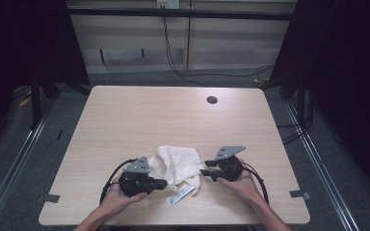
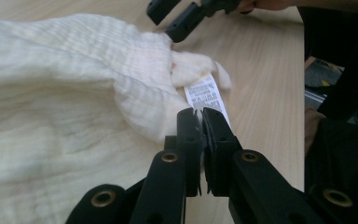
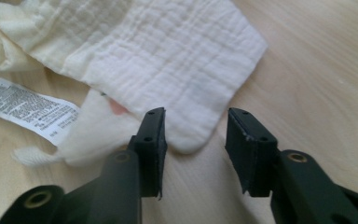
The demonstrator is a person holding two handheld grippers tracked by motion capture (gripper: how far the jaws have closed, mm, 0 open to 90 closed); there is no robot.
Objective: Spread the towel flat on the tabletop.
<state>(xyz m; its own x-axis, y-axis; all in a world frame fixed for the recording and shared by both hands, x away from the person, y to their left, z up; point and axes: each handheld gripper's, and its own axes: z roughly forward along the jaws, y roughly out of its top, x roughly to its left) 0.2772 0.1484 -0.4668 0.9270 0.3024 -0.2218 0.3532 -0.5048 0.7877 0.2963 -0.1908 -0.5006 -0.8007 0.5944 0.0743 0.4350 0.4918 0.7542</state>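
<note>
Both hands come in from the bottom edge, and the left gripper (image 2: 201, 116) has its jaws pinched tight, looks like right on the lower end of the care label (image 2: 208, 97) and maybe a bit of hem, probably to pin that end of the cloth (image 1: 178, 163) so it can be pulled flat. Right gripper (image 3: 196, 135) sits with its jaws partway apart and nothing pressed between them, a rounded corner of the cloth lying just ahead on the table (image 1: 139, 115). Cloth is bunched up near the front edge, between the two grippers.
</note>
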